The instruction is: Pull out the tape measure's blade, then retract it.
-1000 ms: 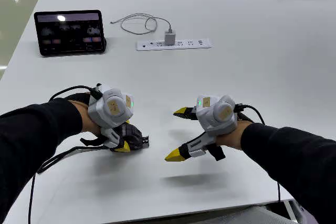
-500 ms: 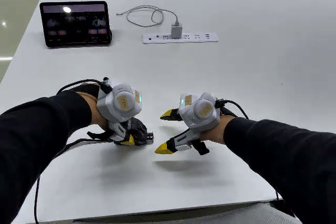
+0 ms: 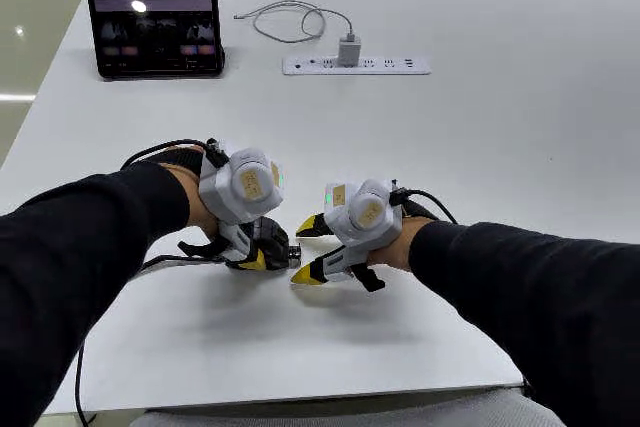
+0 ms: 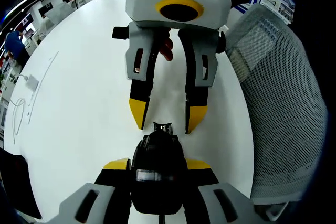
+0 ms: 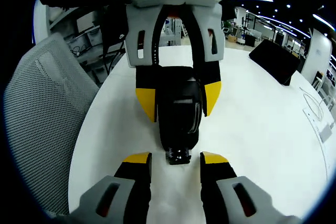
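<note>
At the far left of the white table (image 3: 480, 147) a black tablet (image 3: 157, 33) stands propped up with its screen lit. To its right a thin white cable (image 3: 295, 22) loops across the top and runs to a white charger block (image 3: 349, 50), which is plugged into a flat white power strip (image 3: 356, 66).

Nearer the person, a black-sleeved arm holds the left gripper (image 3: 262, 249) low over the table. Its yellow-tipped jaws are clamped on the black tape measure (image 3: 274, 243), one on each side of the case. In the left gripper view the case (image 4: 157, 174) sits between the two jaws, with its metal end hook (image 4: 161, 127) pointing away from them.

Just to the right, the right gripper (image 3: 302, 250) faces the left one, and the tips of the two nearly meet. Its jaws are apart. In the right gripper view the hook (image 5: 178, 157) lies between the two yellow tips, with a slim gap on each side. A grey mesh chair (image 5: 42, 108) stands beyond the table edge.
</note>
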A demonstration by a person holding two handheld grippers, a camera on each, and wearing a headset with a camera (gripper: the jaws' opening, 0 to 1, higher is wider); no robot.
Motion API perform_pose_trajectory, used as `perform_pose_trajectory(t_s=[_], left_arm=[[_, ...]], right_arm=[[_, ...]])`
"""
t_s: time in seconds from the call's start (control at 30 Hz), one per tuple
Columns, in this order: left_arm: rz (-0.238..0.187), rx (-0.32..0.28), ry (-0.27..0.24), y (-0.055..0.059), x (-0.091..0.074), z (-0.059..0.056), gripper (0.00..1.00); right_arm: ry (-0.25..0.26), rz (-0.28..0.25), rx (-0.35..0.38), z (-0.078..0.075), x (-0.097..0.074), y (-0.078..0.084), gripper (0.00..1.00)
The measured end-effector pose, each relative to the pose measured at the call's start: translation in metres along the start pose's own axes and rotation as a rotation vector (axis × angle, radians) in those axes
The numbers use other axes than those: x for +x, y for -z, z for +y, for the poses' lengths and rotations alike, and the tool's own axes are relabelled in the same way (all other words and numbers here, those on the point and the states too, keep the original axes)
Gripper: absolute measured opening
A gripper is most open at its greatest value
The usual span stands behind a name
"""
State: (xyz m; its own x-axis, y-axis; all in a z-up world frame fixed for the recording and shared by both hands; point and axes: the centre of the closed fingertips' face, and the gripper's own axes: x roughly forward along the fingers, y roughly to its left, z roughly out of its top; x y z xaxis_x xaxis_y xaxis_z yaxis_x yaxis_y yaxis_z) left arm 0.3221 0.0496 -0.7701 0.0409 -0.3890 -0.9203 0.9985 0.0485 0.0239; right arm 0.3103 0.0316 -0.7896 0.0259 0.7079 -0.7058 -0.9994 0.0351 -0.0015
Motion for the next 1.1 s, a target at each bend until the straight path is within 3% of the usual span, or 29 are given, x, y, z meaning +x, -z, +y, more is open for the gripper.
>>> perform_pose_trajectory(t_s=[0.1, 0.2, 0.23, 0.27, 0.43, 0.57, 0.93, 1.1], left_arm=[[0.0, 0.0, -0.001, 0.0, 0.0002, -0.0003, 0.34], [0.0, -0.003, -0.001, 0.0002, 0.0005, -0.0003, 0.34], [0.001, -0.004, 0.0, 0.0004, 0.0007, -0.0003, 0.34], [0.0, -0.004, 0.001, 0.0005, 0.0007, -0.0004, 0.34], [-0.006, -0.014, 0.004, 0.0001, 0.0007, -0.0003, 0.34], [-0.013, -0.032, 0.001, 0.0, 0.0009, 0.0009, 0.34], [-0.056, -0.053, -0.01, -0.0012, -0.0002, 0.0005, 0.34], [-0.049, -0.041, -0.007, -0.0017, 0.0004, -0.0001, 0.34]], right_arm=[[0.018, 0.005, -0.014, -0.0047, 0.0019, -0.0003, 0.28], [0.023, 0.006, -0.009, -0.0079, 0.0043, -0.0024, 0.19], [-0.014, 0.034, -0.005, -0.0026, 0.0063, 0.003, 0.15], [-0.016, 0.024, -0.018, -0.0023, 0.007, 0.0005, 0.13], [-0.036, 0.042, -0.023, -0.0042, 0.0049, -0.0005, 0.11], [-0.021, 0.066, 0.003, -0.0071, 0.0051, 0.0016, 0.09], [-0.017, 0.062, -0.023, -0.007, 0.0038, 0.0053, 0.08], [-0.018, 0.061, -0.005, -0.0059, 0.0025, 0.0067, 0.08]])
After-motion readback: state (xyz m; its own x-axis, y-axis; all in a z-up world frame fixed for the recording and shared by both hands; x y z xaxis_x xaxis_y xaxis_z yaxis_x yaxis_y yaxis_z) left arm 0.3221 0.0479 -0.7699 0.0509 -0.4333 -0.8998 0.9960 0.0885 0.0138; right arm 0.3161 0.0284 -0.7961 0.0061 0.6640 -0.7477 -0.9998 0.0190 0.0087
